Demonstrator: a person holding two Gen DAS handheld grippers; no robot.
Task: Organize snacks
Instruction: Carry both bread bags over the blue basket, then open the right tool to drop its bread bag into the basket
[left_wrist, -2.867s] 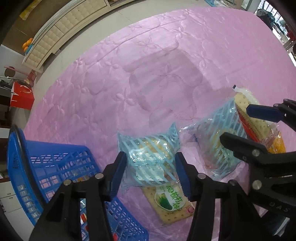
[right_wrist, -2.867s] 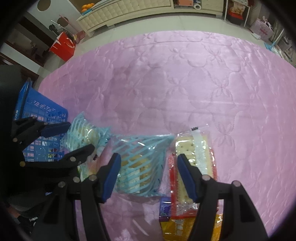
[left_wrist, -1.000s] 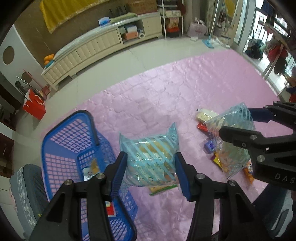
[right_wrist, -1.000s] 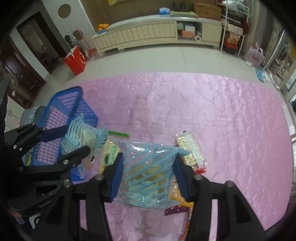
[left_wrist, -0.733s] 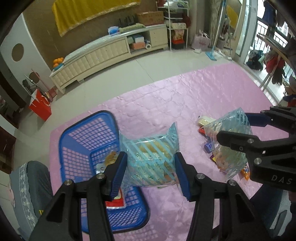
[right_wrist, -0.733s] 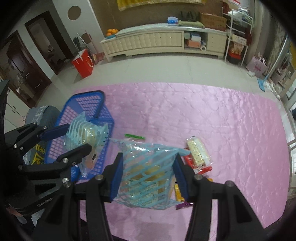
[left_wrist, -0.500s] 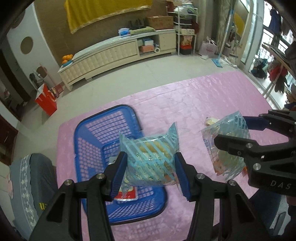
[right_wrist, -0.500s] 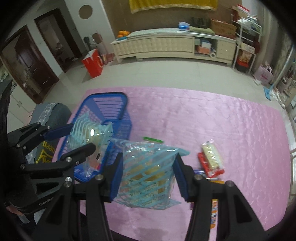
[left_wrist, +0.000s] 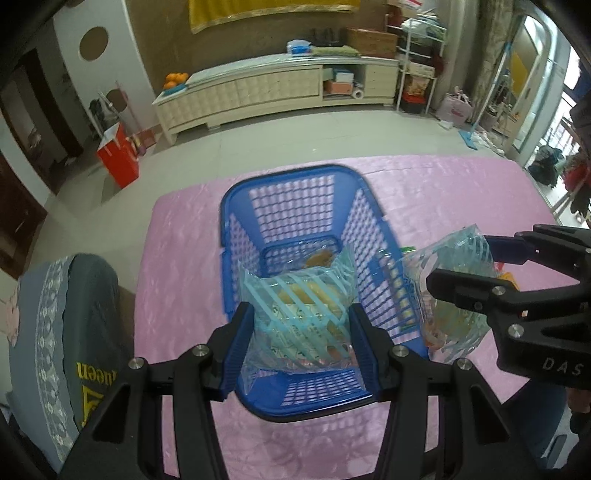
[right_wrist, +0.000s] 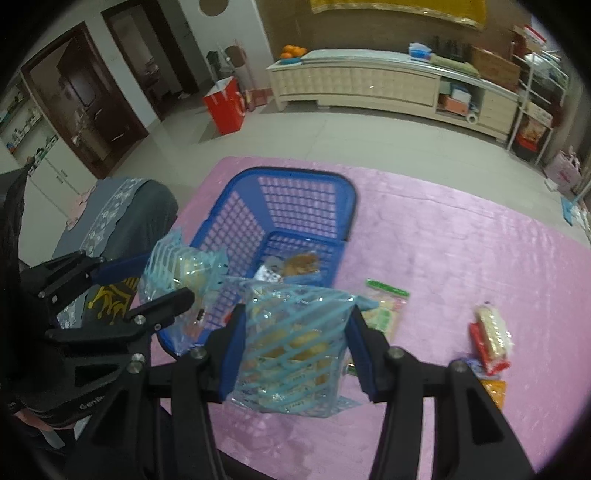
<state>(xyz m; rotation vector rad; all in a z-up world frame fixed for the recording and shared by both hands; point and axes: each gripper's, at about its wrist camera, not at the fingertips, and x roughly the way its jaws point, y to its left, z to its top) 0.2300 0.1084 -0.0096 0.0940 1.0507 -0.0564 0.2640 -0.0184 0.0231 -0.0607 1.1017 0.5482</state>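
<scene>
1. The left gripper has its jaws clamped on a clear snack bag with light-blue stripes, one blue pad pressed against each side of it.
2. In the left wrist view that bag hangs over the open top of a blue plastic basket, inside the outline of its rim and clear of the floor of the basket.
3. The right gripper grips a second striped snack bag in the same way, jaws pressed on both of its sides, with pale yellow pieces showing through the wrapper.
4. From the left wrist camera, the right gripper and its bag sit just beside the basket's right wall, outside it.
5. From the right wrist camera, the left gripper and its bag appear at the basket's left edge.
6. The basket stands on a pink quilted cloth and already holds a few small packets at its bottom.
7. Loose snacks lie on the cloth to the right of the basket: a green-topped cracker packet close to it, and farther right a cluster with a red packet, a pale cracker packet and an orange packet.
8. A grey cushioned seat stands at the left edge of the cloth.
9. A cream cabinet runs along the far wall, with a red bag on the floor near its left end.
</scene>
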